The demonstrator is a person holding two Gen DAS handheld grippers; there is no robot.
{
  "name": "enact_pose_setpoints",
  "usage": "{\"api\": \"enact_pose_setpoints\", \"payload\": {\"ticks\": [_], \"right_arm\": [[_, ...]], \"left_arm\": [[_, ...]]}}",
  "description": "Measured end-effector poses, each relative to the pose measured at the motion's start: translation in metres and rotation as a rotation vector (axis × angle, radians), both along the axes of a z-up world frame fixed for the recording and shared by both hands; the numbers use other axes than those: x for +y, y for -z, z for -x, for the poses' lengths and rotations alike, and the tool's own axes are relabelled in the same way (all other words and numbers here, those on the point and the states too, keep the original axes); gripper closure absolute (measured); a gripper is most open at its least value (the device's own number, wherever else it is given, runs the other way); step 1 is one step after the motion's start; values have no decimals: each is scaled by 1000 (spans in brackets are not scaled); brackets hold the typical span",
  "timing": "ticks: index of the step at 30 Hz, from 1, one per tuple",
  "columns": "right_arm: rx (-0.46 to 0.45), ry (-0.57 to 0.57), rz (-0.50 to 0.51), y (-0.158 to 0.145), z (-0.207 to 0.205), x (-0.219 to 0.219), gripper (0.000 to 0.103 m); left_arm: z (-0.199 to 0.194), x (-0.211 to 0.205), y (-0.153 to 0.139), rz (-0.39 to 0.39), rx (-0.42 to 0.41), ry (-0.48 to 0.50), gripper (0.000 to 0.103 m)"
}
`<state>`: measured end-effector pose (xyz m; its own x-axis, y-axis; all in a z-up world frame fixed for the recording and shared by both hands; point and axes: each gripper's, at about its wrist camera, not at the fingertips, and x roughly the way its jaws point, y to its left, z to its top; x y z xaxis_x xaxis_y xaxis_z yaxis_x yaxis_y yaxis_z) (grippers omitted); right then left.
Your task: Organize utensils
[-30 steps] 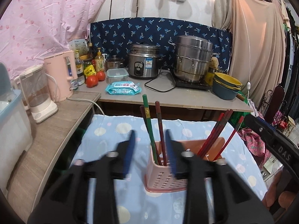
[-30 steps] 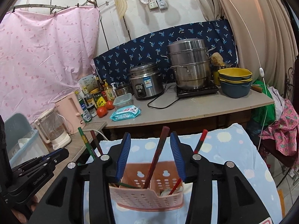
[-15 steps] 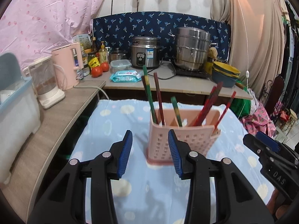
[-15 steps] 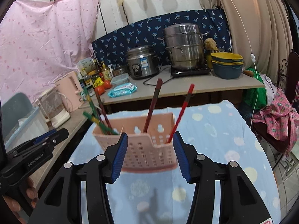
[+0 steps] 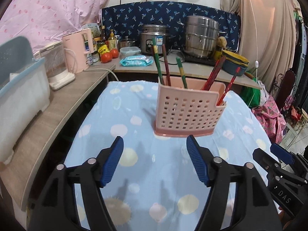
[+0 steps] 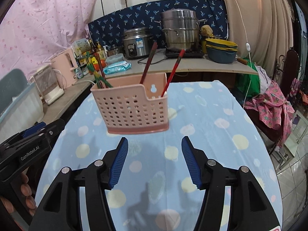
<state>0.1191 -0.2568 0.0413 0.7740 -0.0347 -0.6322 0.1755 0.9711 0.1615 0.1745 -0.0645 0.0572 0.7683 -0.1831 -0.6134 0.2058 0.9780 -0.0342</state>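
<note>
A pink caddy (image 5: 187,111) stands upright on a blue spotted cloth (image 5: 134,173), holding green and red chopsticks (image 5: 180,72). The left hand-held gripper (image 5: 155,145) and right hand-held gripper (image 6: 153,146) both gape wide and empty, the caddy at twelve o'clock, untouched.

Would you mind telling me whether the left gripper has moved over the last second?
Yes: the left gripper has drawn back from the pink utensil holder, now empty.

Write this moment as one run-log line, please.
left gripper: open, empty | right gripper: open, empty | pink perforated plastic utensil holder: upright on blue spotted cloth, chopsticks inside
</note>
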Motion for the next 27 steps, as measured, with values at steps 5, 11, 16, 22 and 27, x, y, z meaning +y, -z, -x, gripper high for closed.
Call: {"api": "enact_pose_setpoints", "payload": {"ticks": [5,11,16,22,27], "right_arm": [[31,-3,14,7,7,5,40],[46,15,39,13,15,10,28],[54,24,29,16,20,7,18],[61,34,17,20,23,3,7],[78,33,37,24,23,6,7]], "left_arm": [[10,2,8,-9,30,-10,23],[18,1,16,-35,47,-23,16],[19,-1,22,-39,73,-24,13],[20,-5,27,-50,94,-23,10],[21,-9,28,-79,94,-27,9]]}}
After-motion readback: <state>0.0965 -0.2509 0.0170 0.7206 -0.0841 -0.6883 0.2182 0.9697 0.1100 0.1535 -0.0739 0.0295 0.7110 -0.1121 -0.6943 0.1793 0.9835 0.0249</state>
